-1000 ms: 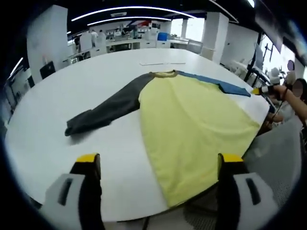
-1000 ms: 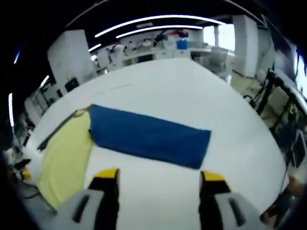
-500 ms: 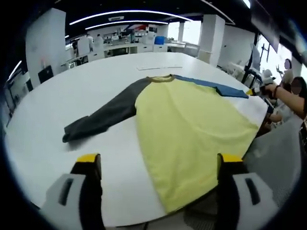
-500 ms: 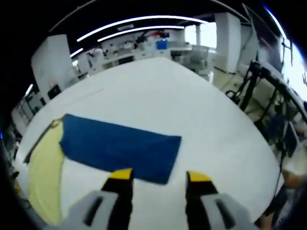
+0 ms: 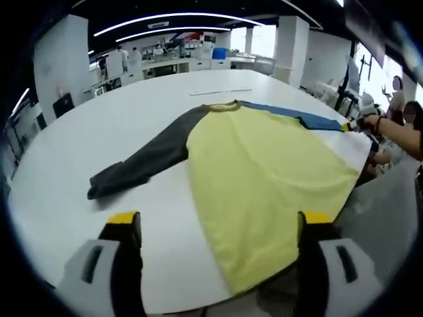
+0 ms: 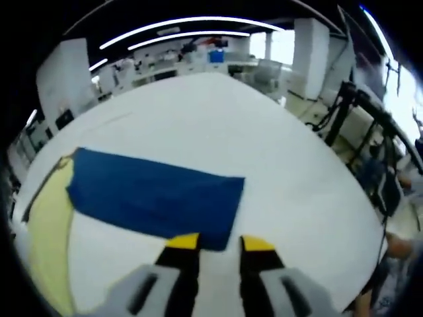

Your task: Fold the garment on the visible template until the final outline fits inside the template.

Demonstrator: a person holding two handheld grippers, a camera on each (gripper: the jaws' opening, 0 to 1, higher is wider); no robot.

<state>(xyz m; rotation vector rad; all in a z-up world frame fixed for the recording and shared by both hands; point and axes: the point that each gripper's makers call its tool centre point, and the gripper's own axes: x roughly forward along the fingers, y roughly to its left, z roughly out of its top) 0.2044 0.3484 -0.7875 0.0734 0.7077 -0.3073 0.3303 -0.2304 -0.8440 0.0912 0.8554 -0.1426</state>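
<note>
Right hand-held gripper point(image 6: 215, 243) is narrowing at the blue sleeve point(image 6: 155, 198) cuff, probably not pinching yet; left hand-held gripper point(image 5: 215, 219) is hovering wide open over the yellow shirt point(image 5: 261, 178) on the worktop point(image 5: 132, 112).

Left gripper point(image 5: 218, 228): two wide dark jaws, each capped with a bright yellow rectangular tip, each seated in a pale grey moulded plastic shoulder with a dark slot-shaped recess. Right gripper point(image 6: 216, 244): same build, black jaws with yellow tips, light grey rounded housings below, a dark recess visible on each. In the left gripper view the right gripper appeared small at the right edge, with a yellow tip, held by the person's hand point(image 5: 382, 124), which wore a dark band at the wrist.
</note>
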